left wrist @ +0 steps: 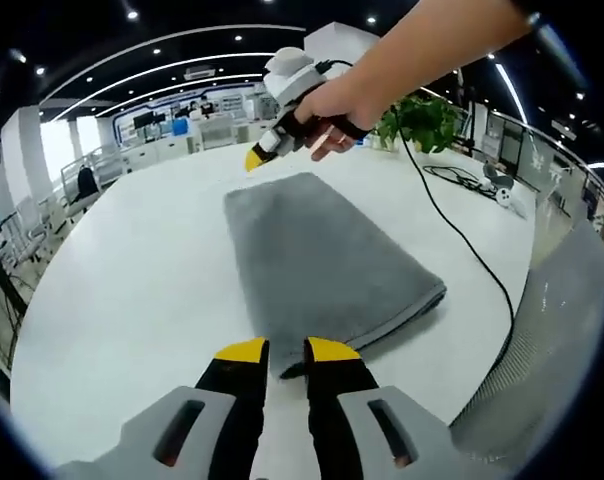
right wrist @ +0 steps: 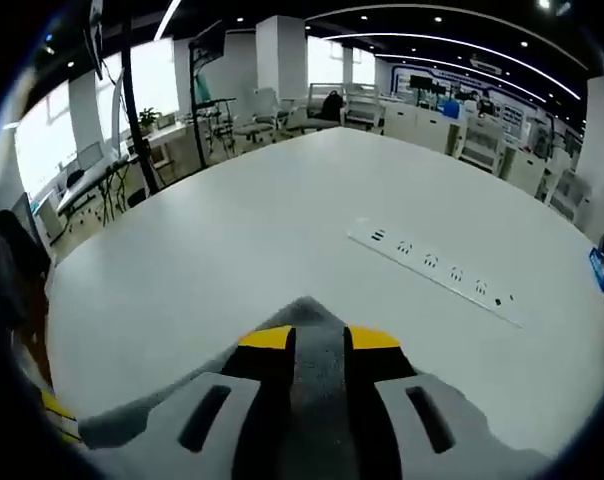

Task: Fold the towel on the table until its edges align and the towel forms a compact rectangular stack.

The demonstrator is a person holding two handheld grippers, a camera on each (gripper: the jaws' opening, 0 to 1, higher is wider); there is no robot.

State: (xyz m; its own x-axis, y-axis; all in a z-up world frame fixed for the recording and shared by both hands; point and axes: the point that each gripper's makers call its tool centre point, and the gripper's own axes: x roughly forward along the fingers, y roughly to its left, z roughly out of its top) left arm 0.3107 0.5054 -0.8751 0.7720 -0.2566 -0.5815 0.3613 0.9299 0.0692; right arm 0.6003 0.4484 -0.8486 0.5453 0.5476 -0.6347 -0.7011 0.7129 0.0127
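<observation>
white table (left wrist: pixel 132 270) — towel (left wrist: pixel 322 260) between both tools

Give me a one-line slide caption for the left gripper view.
Left gripper poised at the near edge of a folded gray towel on a white table, right gripper at its far end.

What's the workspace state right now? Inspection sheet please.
Surface: white table, large, rounded edge.
Job's things: grey towel folded into a long rectangle, lying flat.
Clutter: white power strip on the table.
Grippers: left gripper at the towel's near corner, jaws slightly apart, not clearly gripping; right gripper with towel between its jaws, held by a hand.
Cables: black cable trailing from the right gripper across the table.
Surroundings: potted plant, office desks, chairs, ceiling lights.
</observation>
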